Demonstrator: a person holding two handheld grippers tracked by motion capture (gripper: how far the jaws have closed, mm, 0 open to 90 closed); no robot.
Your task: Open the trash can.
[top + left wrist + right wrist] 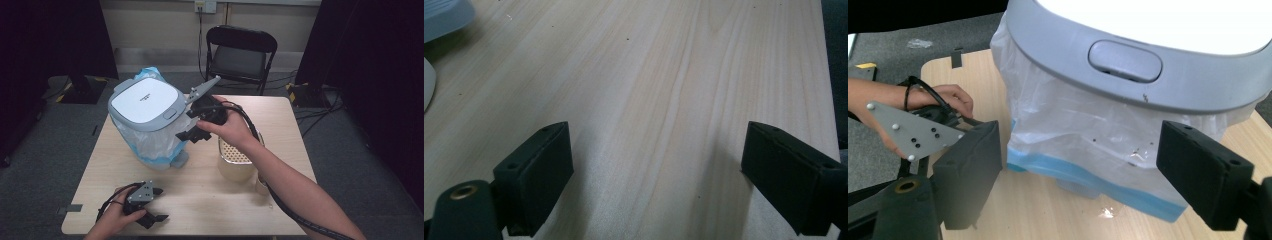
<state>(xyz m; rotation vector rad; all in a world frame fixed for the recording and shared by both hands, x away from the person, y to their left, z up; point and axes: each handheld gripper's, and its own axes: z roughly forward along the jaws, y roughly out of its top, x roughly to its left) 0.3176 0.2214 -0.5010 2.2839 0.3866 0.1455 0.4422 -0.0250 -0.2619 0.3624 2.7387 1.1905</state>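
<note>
Partly hidden — bin [147,117] body under bag [1088,145].

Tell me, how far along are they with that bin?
Done, it seems: a bag already lines the bin, its plastic hanging out under the closed lid. In hand: the right gripper hovers open beside the bin's front, near the lid button, gripping nothing. The left gripper rests open over bare table. Left: probably pressing the button or tidying the bag.
</note>
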